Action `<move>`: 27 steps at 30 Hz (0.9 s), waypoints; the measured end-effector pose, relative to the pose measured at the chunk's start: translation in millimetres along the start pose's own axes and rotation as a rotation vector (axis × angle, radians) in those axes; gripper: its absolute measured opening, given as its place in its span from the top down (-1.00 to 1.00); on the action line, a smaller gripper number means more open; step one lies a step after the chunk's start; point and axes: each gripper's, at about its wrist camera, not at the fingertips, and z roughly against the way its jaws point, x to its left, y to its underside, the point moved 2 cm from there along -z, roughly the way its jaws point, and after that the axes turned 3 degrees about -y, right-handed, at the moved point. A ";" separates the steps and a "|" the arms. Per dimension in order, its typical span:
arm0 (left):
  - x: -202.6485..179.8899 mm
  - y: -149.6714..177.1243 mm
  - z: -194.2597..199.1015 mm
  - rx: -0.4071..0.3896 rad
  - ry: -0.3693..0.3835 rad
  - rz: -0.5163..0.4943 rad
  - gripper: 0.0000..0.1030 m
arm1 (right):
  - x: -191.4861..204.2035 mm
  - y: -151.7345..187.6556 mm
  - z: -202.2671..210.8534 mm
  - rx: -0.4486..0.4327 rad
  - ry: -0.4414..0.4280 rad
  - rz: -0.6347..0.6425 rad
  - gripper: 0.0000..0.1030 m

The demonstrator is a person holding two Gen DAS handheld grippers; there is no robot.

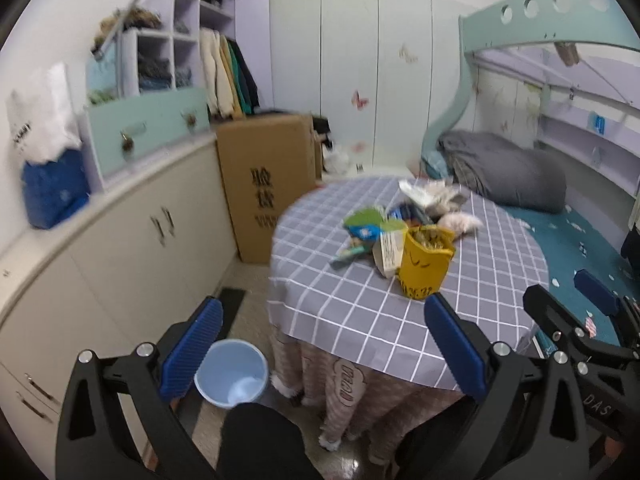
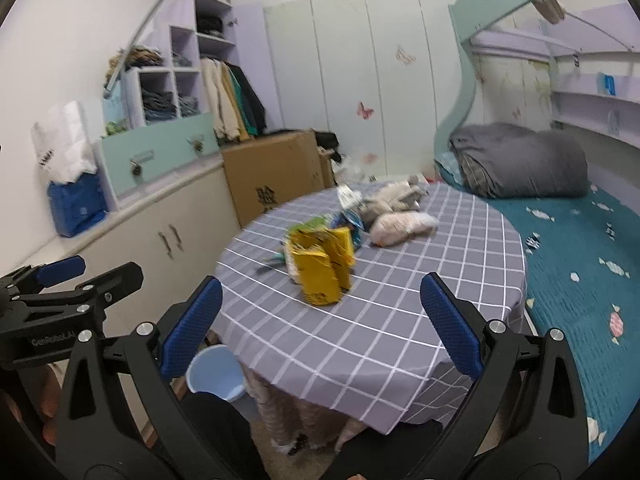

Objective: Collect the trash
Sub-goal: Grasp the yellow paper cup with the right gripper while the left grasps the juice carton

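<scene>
A pile of trash lies in the middle of a round table with a grey checked cloth (image 1: 360, 312) (image 2: 380, 320): a torn yellow carton (image 1: 424, 264) (image 2: 322, 270), green and blue wrappers (image 1: 364, 224) (image 2: 320, 224), white crumpled packaging (image 1: 432, 196) (image 2: 396, 196). A light blue bucket (image 1: 232, 374) (image 2: 216, 372) stands on the floor left of the table. My left gripper (image 1: 324, 344) is open and empty, near the table's front left edge. My right gripper (image 2: 320, 320) is open and empty, in front of the yellow carton; it also shows in the left wrist view (image 1: 568, 300).
A low cabinet (image 1: 120, 248) runs along the left wall with a blue and white bag (image 1: 52, 184) on it. A cardboard box (image 1: 272, 184) stands behind the table. A bunk bed with a grey duvet (image 1: 508, 176) is at the right.
</scene>
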 end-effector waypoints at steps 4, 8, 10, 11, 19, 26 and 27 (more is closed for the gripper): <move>-1.6 1.4 -42.4 0.058 -0.029 -0.006 -0.92 | -10.5 6.7 -45.7 0.078 0.010 0.013 -0.88; 6.8 0.7 -76.8 0.117 -0.021 0.033 -0.92 | -10.8 8.3 -93.7 0.151 -0.011 0.023 -0.88; 10.4 -2.1 -91.6 0.131 -0.028 0.043 -0.92 | -10.7 6.1 -113.9 0.164 -0.012 0.024 -0.88; 11.3 -3.1 -96.3 0.140 -0.030 0.043 -0.92 | -10.2 5.9 -123.1 0.181 -0.004 0.032 -0.88; 4.3 -8.1 -132.4 0.217 0.037 0.055 -0.92 | -10.7 -2.8 -176.0 0.233 -0.029 0.037 -0.88; -16.7 -19.7 -154.7 0.243 0.125 0.073 -0.92 | -31.9 -9.0 -179.1 0.256 -0.072 0.005 0.12; -21.7 -21.7 -158.2 0.243 0.144 0.072 -0.92 | -35.6 -10.0 -176.6 0.254 -0.064 -0.002 0.13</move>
